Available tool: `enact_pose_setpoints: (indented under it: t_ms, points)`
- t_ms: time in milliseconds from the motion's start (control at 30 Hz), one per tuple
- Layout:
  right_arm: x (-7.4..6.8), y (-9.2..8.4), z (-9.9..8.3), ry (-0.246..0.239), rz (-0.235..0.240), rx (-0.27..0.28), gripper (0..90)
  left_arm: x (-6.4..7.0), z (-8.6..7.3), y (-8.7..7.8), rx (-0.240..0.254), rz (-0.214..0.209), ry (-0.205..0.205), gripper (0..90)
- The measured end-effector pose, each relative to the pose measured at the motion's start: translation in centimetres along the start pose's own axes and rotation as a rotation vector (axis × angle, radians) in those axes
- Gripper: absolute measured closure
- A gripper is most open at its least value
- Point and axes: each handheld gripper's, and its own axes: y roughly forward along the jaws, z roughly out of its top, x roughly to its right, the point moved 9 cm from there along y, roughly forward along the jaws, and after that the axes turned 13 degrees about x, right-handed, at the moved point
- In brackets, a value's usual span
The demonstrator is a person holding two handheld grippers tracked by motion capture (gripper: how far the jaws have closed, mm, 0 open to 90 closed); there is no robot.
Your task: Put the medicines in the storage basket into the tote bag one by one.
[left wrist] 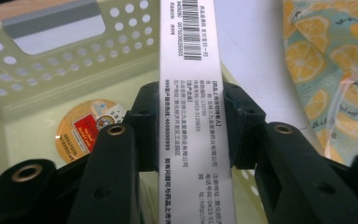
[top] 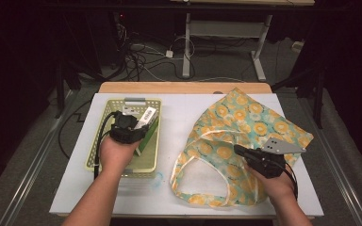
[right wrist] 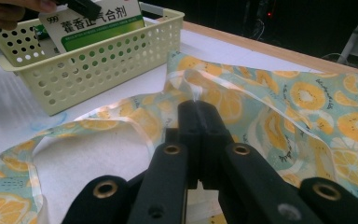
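The left gripper [top: 131,123] has its fingers [left wrist: 144,121] clamped on a green-and-white medicine box [left wrist: 193,107], holding it over the pale green perforated basket [top: 104,113] near the tabletop's [top: 179,113] left edge. The right gripper [top: 238,149] has its fingers [right wrist: 200,126] closed on the rim of the lemon-print bag [top: 245,117], which lies flat toward the right edge.

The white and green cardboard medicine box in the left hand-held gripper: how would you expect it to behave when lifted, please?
The white and green cardboard medicine box probably stays stiff: its flat faces show no bowing between the left hand-held gripper. It is likely light, being thin. Gripped across its narrow edge, it could pivot above the pale yellow perforated plastic basket.
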Motion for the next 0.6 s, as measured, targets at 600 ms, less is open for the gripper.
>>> enact_pose_setpoints:
  t_ms: [600]
  points:
    - [-0.1, 0.1, -0.2, -0.004, -0.001, -0.003, 90.0, 0.7, 0.7, -4.4, 0.208, -0.039, -0.018, 60.5]
